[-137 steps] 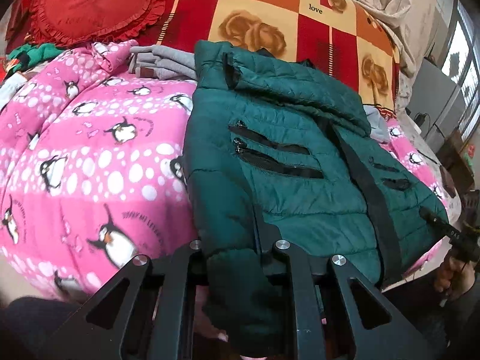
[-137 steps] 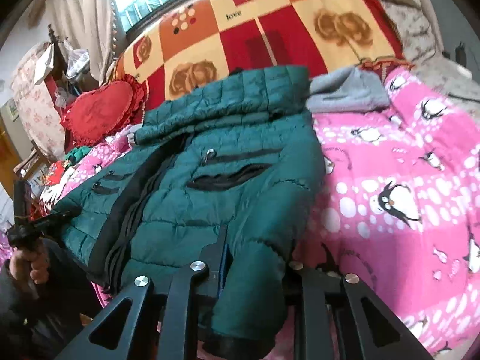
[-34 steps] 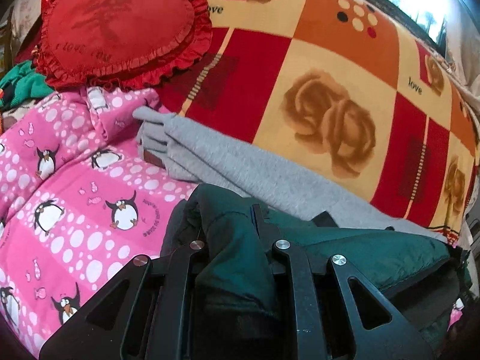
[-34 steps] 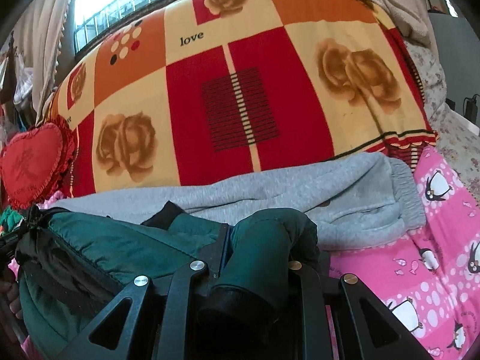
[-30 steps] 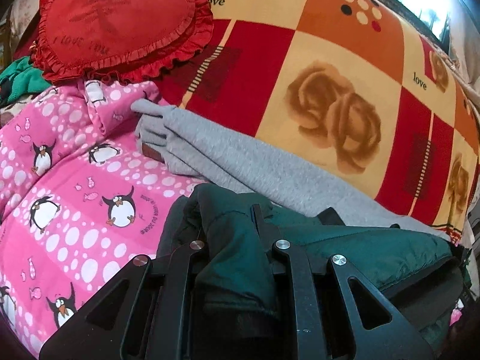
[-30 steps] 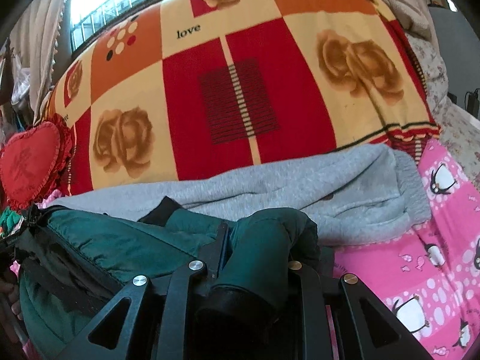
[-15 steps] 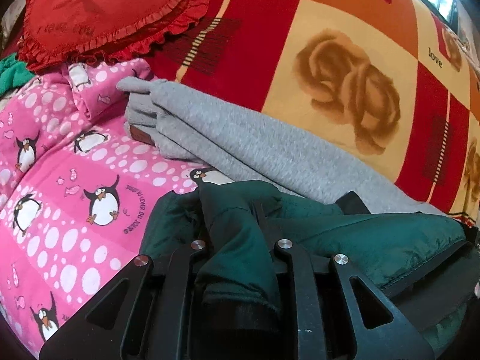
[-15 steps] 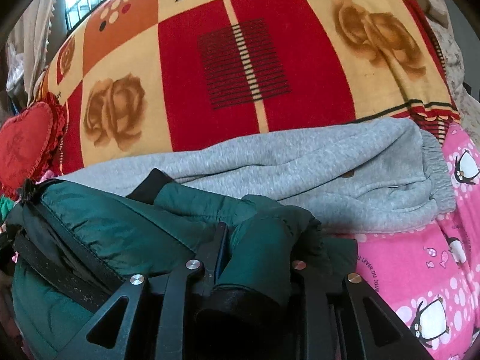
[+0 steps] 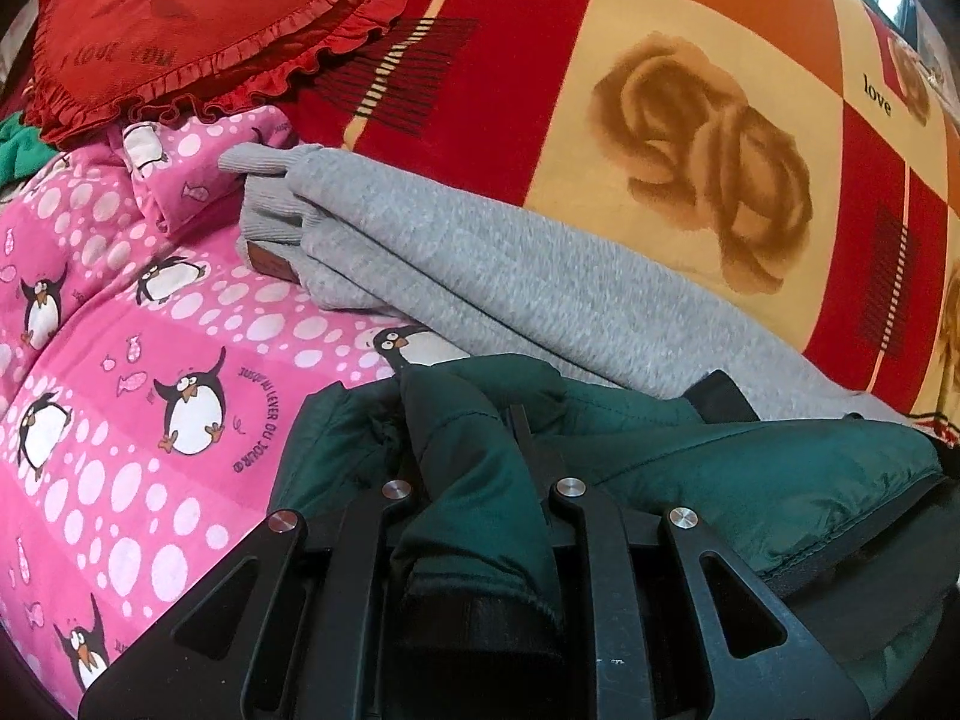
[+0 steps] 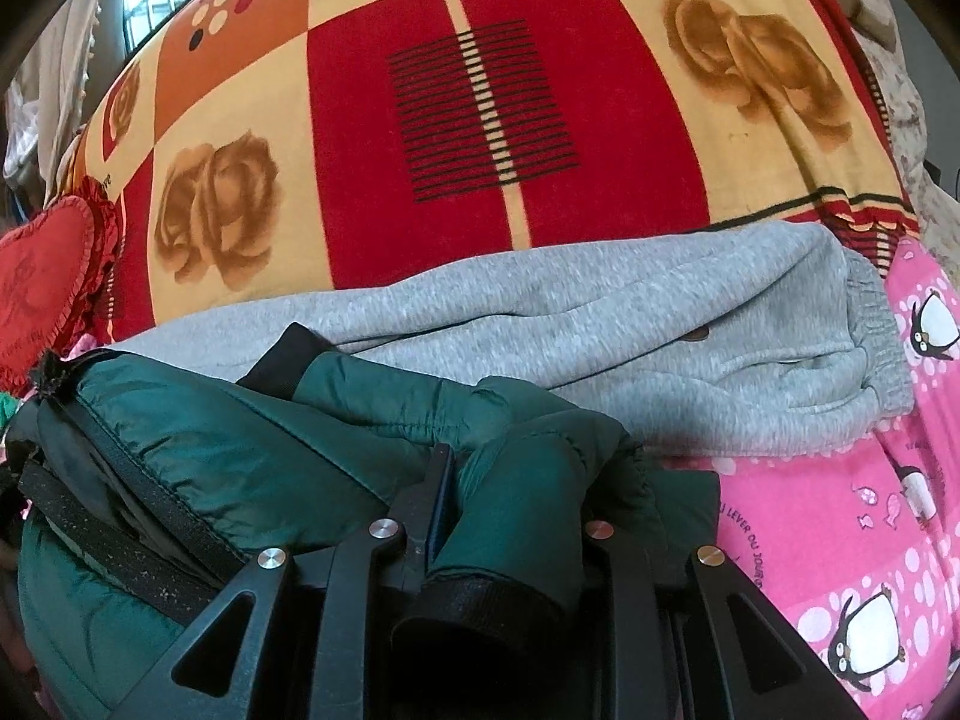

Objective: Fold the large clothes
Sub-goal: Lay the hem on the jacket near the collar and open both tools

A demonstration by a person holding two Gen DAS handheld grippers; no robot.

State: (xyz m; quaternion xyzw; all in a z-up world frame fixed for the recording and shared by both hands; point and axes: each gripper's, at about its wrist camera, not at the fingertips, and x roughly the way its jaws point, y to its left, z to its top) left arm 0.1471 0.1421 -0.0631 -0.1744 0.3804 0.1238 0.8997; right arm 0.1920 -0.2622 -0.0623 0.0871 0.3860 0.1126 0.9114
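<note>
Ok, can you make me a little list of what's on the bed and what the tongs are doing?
jacket: green, bunched, on the pink blanket
left tongs: shut on a jacket fold
right tongs: shut on a jacket fold
grey clothes: folded, just behind the jacket
far blanket: red and orange, roses
cushion: red heart, far left

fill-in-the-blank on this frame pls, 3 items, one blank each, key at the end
1. Both tongs, left and right, are shut on the green ____.
2. The folded garment just beyond it is ____ in colour.
3. The pink blanket is printed with ____.
Missing words: jacket; grey; penguins
</note>
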